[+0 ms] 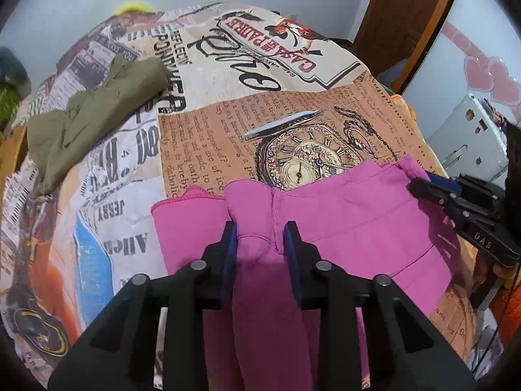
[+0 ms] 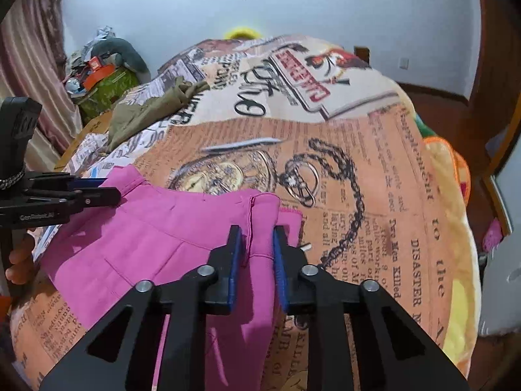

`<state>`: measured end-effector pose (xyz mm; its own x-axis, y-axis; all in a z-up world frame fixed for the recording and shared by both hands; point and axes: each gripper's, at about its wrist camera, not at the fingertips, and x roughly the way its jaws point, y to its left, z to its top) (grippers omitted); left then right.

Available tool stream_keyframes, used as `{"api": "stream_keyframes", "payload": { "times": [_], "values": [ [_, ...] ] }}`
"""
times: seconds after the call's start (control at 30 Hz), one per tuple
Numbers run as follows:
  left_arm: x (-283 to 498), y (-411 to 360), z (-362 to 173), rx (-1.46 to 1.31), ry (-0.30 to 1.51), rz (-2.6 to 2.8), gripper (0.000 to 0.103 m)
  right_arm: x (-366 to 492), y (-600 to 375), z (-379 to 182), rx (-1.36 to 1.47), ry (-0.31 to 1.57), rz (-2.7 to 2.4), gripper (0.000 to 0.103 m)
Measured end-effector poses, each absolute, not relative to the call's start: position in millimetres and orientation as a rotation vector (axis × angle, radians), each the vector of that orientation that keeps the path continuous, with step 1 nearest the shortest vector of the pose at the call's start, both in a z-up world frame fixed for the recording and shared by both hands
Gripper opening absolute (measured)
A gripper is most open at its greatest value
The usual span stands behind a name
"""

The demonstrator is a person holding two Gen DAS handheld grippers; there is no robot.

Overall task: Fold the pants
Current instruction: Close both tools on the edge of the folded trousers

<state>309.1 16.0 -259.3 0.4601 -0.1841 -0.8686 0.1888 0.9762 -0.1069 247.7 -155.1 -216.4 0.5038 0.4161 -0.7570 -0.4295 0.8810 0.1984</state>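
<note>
Newsprint-patterned bedding [image 1: 208, 150] carries the pink pants [image 1: 342, 215] at 6 o'clock. Both the left gripper [image 1: 259, 228] and the right gripper [image 2: 257, 231] clamp bunched cloth at opposite ends, probably to lift the edge evenly for folding.

Both cams sit just behind their own fingers, angled down and forward across the bed [image 1: 293, 123] toward the far wall [image 2: 325, 6]. Each is very close to the pink pants [image 1: 342, 215] — fabric fills the lower frame. Shared area: pants, the watch print, the olive garment [image 1: 97, 110]. Each view also catches the other gripper at its edge — right gripper [image 1: 420, 185], left gripper [image 2: 110, 189].
</note>
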Motion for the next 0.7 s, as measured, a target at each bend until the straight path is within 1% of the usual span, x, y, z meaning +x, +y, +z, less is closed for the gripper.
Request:
{"api": "stream_keyframes", "payload": {
  "times": [0.17, 0.4, 0.6, 0.7],
  "values": [
    [305, 15, -250, 0.004, 1.048, -0.223, 0.023, 251, -145, -208, -0.084, 0.893, 0.543, 0.010],
    [301, 16, -249, 0.038, 1.035, -0.208, 0.022, 248, -134, -186, -0.104, 0.814, 0.584, 0.008],
    [292, 25, -238, -0.003, 0.991, -0.188, 0.022, 260, -122, -195, -0.110, 0.839, 0.601, 0.008],
    [292, 32, -242, -0.013, 1.000, -0.164, 0.022, 266, -118, -205, -0.121, 0.858, 0.608, 0.008]
  ]
}}
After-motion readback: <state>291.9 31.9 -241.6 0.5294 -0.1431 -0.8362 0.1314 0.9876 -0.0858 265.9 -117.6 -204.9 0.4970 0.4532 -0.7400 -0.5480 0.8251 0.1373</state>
